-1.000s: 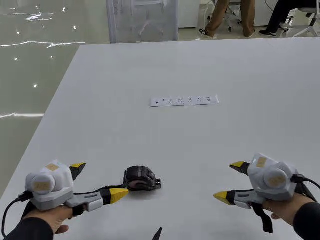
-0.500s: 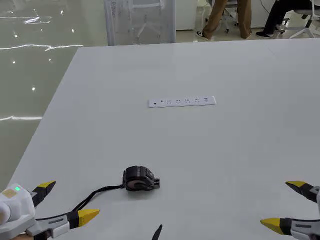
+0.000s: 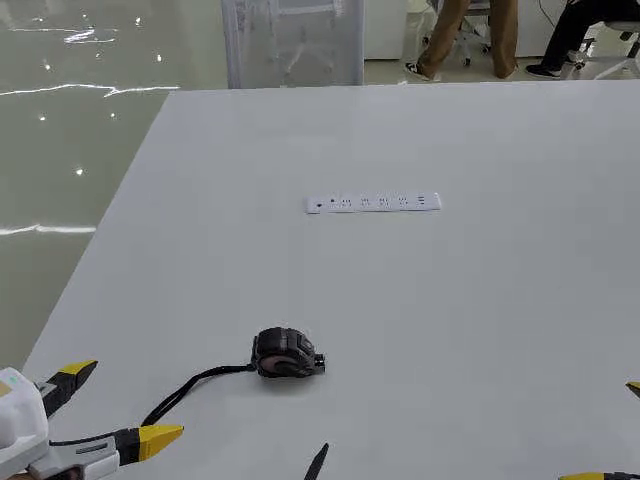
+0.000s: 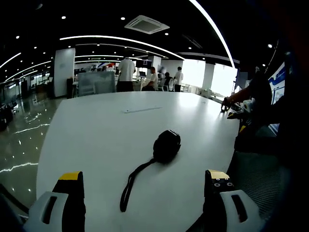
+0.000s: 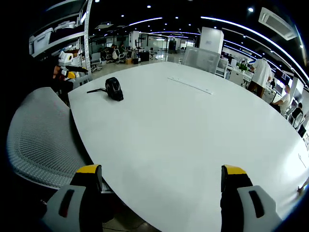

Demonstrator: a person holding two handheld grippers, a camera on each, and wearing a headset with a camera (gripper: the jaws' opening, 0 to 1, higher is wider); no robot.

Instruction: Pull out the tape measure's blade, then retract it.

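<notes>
**Tape measure lies alone on the white table, both grippers spread and apart from it**

The white table (image 3: 420, 300) is matte and broad. The tape measure (image 3: 286, 354) sits on it near the person's edge, at about 6 o'clock in the head view. Its dark strap (image 3: 190, 388) trails across the surface toward 8 o'clock. A white power strip (image 3: 373, 203) lies flat at 12 o'clock from the tape measure, well apart from it.

The left gripper (image 3: 122, 402) hangs at 8 o'clock of the head view, beside the strap's end; its yellow-tipped jaws are released and wide, touching nothing. In the left gripper view the tape measure (image 4: 166, 145) lies ahead, between the jaws' lines. The right gripper (image 5: 161, 169) is also released, jaws wide over the table's edge, with the tape measure (image 5: 114, 88) far off at 10 o'clock.

A glossy floor (image 3: 60, 150) reflects ceiling lights at 10 o'clock. A translucent screen (image 3: 292, 40) stands at 12 o'clock beyond the table, and people's legs (image 3: 470, 35) show at 1 o'clock. A grey mesh chair (image 5: 38, 140) sits at 9 o'clock in the right gripper view.
</notes>
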